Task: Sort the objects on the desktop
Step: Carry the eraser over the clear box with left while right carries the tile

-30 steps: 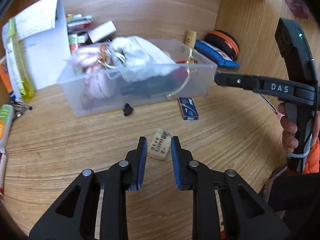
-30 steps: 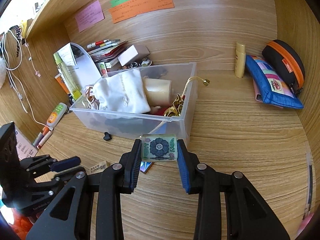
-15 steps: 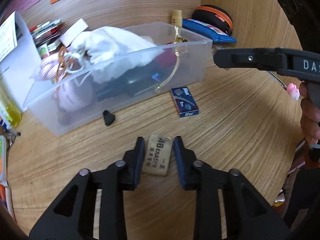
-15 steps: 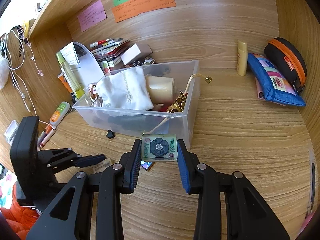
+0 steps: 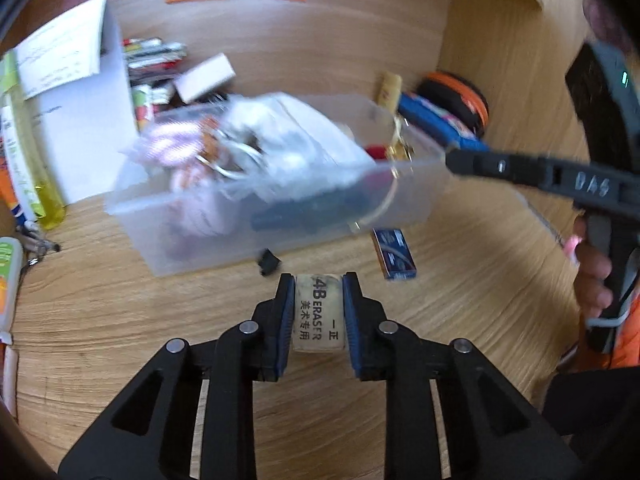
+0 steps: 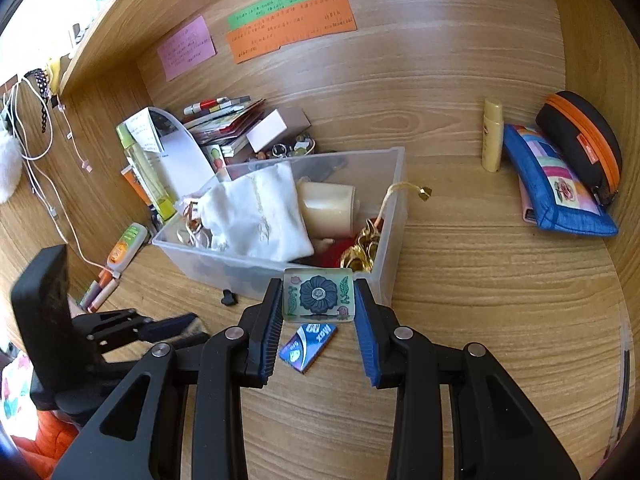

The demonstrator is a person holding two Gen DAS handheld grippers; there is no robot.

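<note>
Since a second ago the eraser (image 5: 318,312), which then lay loose on the wooden surface (image 5: 460,300) ahead of the left tool (image 5: 318,296), now sits clamped between its blue pads, lifted just in front of the clear bin (image 5: 280,236). The right tool (image 6: 318,300) holds a small flower-printed tile (image 6: 319,295) as before, just before the bin's near wall. Only the left view shows the eraser's print; the right view alone shows the bin (image 6: 394,200) sharply: a white drawstring pouch (image 6: 260,216), a cream cylinder (image 6: 326,208), gold trinkets (image 6: 362,248) and something red. A small blue packet (image 6: 308,344) and a black clip (image 6: 229,298) lie on the surface beside the bin.
</note>
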